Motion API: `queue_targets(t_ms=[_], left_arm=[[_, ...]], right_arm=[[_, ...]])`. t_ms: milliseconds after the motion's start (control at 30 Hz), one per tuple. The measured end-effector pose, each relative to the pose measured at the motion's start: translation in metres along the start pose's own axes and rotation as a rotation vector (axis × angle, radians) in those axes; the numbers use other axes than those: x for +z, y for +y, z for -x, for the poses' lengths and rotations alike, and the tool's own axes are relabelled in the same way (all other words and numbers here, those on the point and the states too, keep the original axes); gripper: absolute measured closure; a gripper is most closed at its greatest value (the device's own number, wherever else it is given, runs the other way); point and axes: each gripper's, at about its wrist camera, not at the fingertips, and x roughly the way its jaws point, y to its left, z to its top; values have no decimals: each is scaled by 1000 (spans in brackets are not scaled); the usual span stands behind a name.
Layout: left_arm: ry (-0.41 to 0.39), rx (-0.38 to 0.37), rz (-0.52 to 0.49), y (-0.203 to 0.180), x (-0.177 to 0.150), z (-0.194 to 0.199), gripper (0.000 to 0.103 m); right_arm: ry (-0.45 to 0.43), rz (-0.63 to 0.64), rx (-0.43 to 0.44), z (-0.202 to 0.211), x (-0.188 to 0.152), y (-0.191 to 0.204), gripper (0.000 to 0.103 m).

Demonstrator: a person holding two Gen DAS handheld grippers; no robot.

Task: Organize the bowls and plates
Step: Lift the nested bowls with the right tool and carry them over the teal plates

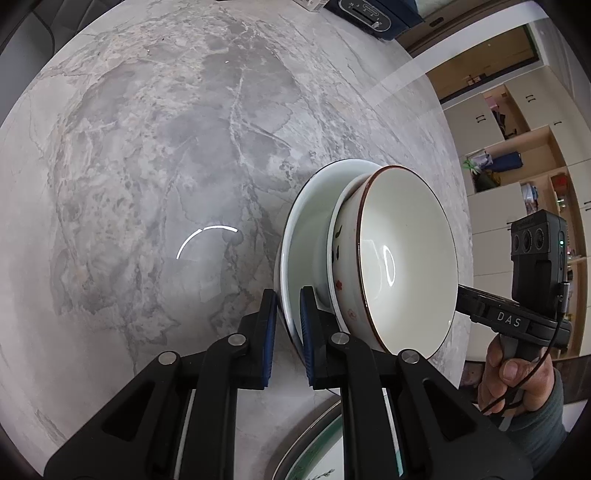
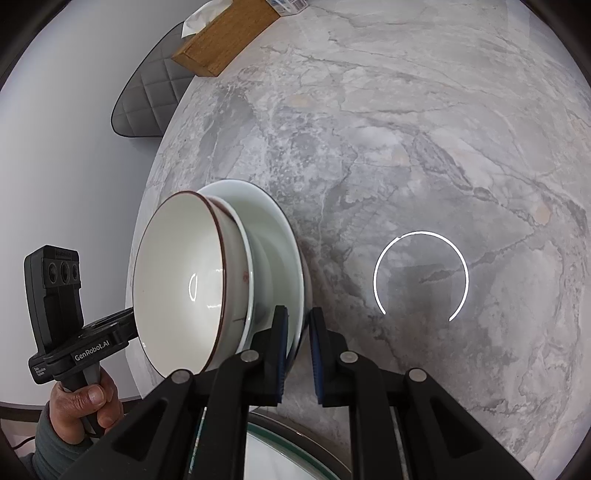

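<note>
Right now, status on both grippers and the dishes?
Left gripper and right gripper both shut on white plate rim. Brown-rimmed bowl nested on it. Green-rimmed plate below.

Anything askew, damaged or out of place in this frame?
Nothing looks broken or spilled. The left gripper and right gripper each pinch the white plate rim; the brown-rimmed bowl sits in it.

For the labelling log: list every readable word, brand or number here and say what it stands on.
"DAS": on the right tool's body.
"GenRobot.AI": on the left tool's body.
Small white print beside it: too small to read.
Markings on the dark appliance and the barcode box: unreadable.
</note>
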Motion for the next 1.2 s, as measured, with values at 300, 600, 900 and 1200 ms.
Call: queue_targets(t_ms=[300, 600, 900, 1200], left_arm=[[-37, 1, -28, -14, -4, 18, 92], [-61, -16, -104, -38, -18, 53, 92], [-51, -48, -196, -66, -53, 76, 92], [26, -68, -268, -76, -106, 81, 92]], right_arm=[[-32, 6, 1, 13, -6, 7, 89], [-100, 0, 5, 51, -25, 17, 89], [-164, -35, -13, 88, -77, 25, 88], [-172, -96, -42, 95, -149, 22, 88]])
